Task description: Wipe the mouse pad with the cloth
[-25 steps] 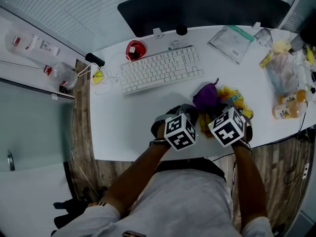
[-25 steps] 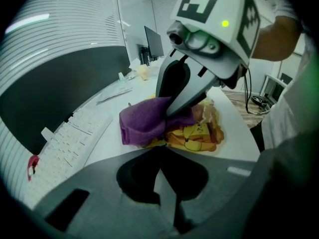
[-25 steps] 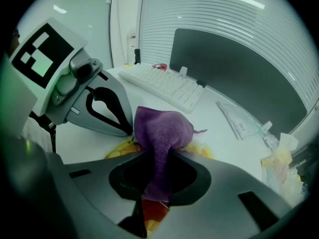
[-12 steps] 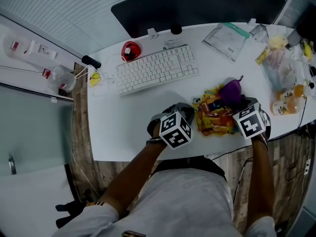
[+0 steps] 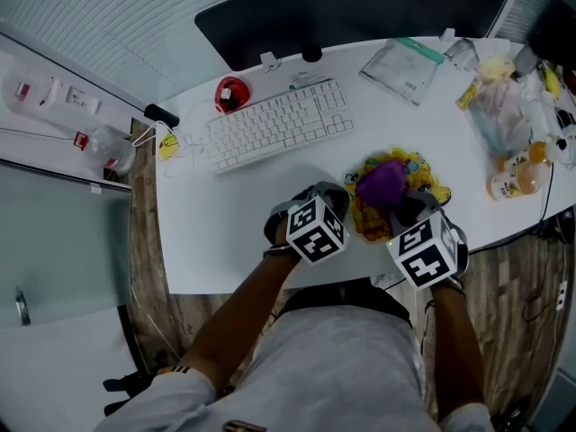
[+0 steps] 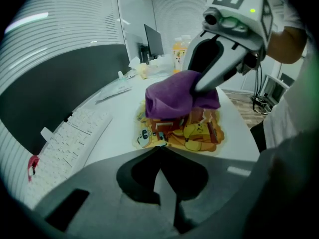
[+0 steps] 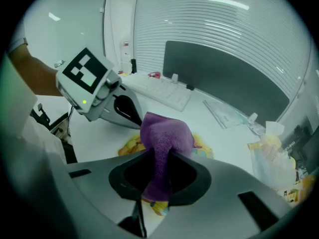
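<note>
A yellow mouse pad (image 5: 430,181) with cartoon print lies near the table's front edge. A crumpled purple cloth (image 5: 381,183) rests on its middle, and my right gripper (image 5: 397,207) is shut on the cloth's near end. In the right gripper view the cloth (image 7: 164,132) runs up out of the gripper (image 7: 157,166) onto the pad (image 7: 128,144). My left gripper (image 5: 348,211) is shut, its tips (image 6: 159,151) at the pad's (image 6: 199,133) left edge. I cannot tell whether it pinches the pad. The left gripper view shows the cloth (image 6: 174,96) under the right gripper (image 6: 214,68).
A white keyboard (image 5: 274,124) lies behind the pad, with a red object (image 5: 229,91) at its left. A clear plastic bag (image 5: 405,61) and a dark monitor (image 5: 360,12) are further back. Bags and bottles (image 5: 513,115) crowd the right end.
The right gripper carried the cloth across the pad to its right side, then back toward the middle. The left gripper stayed at the pad's left edge.
</note>
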`<state>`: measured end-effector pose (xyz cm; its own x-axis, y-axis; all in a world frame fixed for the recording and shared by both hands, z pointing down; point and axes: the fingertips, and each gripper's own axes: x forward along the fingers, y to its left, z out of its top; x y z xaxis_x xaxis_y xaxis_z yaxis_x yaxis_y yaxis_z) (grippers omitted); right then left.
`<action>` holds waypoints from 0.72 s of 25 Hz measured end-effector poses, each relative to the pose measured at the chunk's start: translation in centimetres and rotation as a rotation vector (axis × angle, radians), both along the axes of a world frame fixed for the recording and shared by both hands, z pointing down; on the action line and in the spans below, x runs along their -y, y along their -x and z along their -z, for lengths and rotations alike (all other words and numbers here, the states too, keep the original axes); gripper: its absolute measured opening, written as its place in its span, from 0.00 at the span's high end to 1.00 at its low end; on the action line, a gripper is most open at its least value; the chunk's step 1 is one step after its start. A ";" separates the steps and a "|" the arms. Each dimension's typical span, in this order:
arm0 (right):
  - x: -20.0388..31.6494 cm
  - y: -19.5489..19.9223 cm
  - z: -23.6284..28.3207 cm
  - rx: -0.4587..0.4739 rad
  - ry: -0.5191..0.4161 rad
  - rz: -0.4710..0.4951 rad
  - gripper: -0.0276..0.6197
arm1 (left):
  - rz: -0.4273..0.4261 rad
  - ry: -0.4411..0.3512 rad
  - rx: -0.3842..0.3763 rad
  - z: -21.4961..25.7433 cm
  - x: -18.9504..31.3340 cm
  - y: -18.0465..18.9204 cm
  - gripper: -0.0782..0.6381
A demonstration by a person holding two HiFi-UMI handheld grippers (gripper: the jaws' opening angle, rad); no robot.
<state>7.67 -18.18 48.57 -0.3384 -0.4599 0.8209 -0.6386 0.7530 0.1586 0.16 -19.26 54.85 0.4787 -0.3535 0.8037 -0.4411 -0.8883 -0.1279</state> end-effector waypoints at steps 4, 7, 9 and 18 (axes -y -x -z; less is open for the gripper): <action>-2.2 3.0 -1.6 0.002 0.048 0.064 0.85 | -0.003 -0.001 0.001 0.0 -0.1 0.0 0.87; -2.8 3.4 -2.9 -0.020 0.072 0.081 0.85 | -0.005 -0.003 0.002 0.0 -0.1 0.0 0.87; -2.7 3.0 -3.3 -0.034 0.075 0.078 0.85 | -0.005 -0.003 0.002 0.0 0.0 0.0 0.87; -1.0 -3.7 -3.6 -0.091 0.067 -0.034 0.85 | -0.006 -0.004 0.004 0.0 -0.1 0.0 0.87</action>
<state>11.34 -17.18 52.15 -0.2465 -0.4129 0.8768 -0.6490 0.7422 0.1670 0.18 -19.19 54.84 0.4772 -0.3537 0.8044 -0.4354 -0.8903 -0.1332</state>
